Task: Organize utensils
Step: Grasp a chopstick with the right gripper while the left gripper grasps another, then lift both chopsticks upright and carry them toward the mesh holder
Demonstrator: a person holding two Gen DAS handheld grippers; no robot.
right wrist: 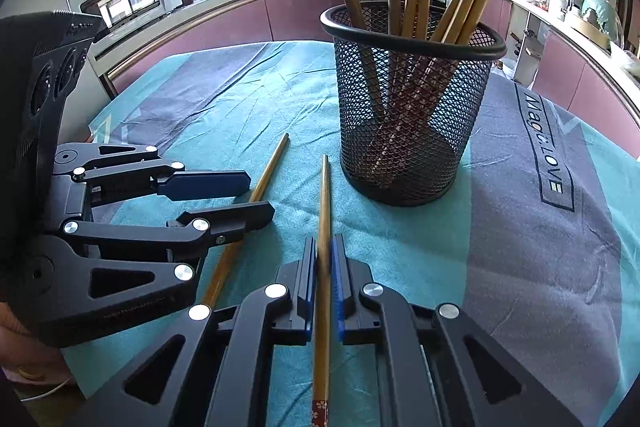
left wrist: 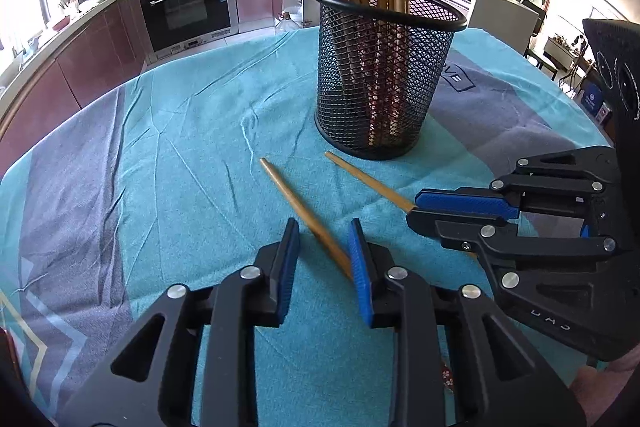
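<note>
Right wrist view: most chopsticks sit in our mesh holder [right wrist: 412, 115], right gripper [right wrist: 324, 267] clamps one chopstick [right wrist: 323, 227], left gripper [left wrist: 324, 247] hangs open around another chopstick [left wrist: 304, 211].

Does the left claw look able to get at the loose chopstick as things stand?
Probably yes: the loose chopstick lies bare on the cloth, its near end already between the left claw's parted pads, with nothing lying over it.

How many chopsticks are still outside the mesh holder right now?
2. One chopstick is clamped in the right gripper; the other chopstick lies on the cloth between the left gripper's open jaws.
</note>
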